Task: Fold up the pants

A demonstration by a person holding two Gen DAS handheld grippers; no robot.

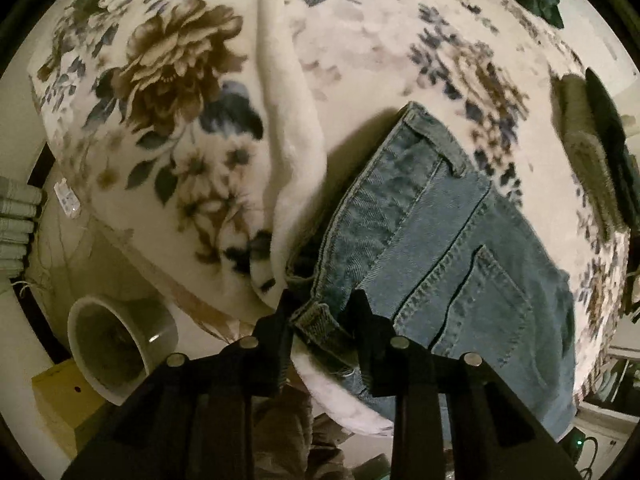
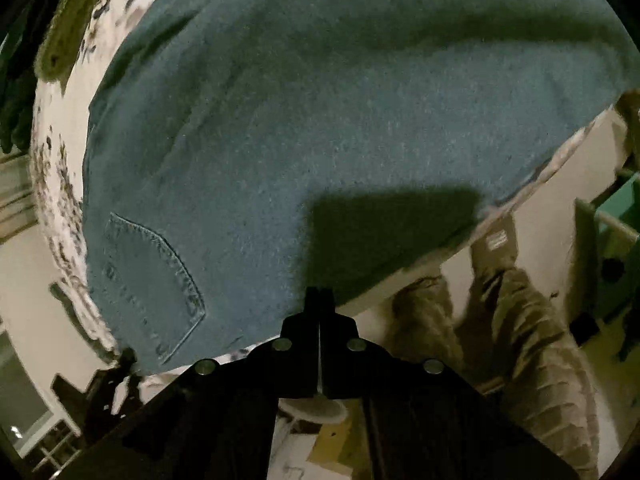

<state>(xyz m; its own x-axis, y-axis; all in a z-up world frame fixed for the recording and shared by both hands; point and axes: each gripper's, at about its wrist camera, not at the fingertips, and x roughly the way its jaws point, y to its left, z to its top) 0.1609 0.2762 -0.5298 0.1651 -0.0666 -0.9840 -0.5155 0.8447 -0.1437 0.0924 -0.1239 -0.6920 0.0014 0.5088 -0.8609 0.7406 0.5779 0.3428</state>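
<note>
The left hand-held gripper (image 1: 322,312) has its fingers spread to either side of the waistband corner of the blue jeans (image 1: 440,240), not closed on it. The right hand-held gripper (image 2: 319,300) has its fingers pressed together at the near edge of the denim; whether cloth is caught between them cannot be told. The jeans lie flat, back pocket (image 2: 154,280) up, on a floral blanket (image 1: 180,100). A grey bin (image 1: 120,344) stands at near left.
</note>
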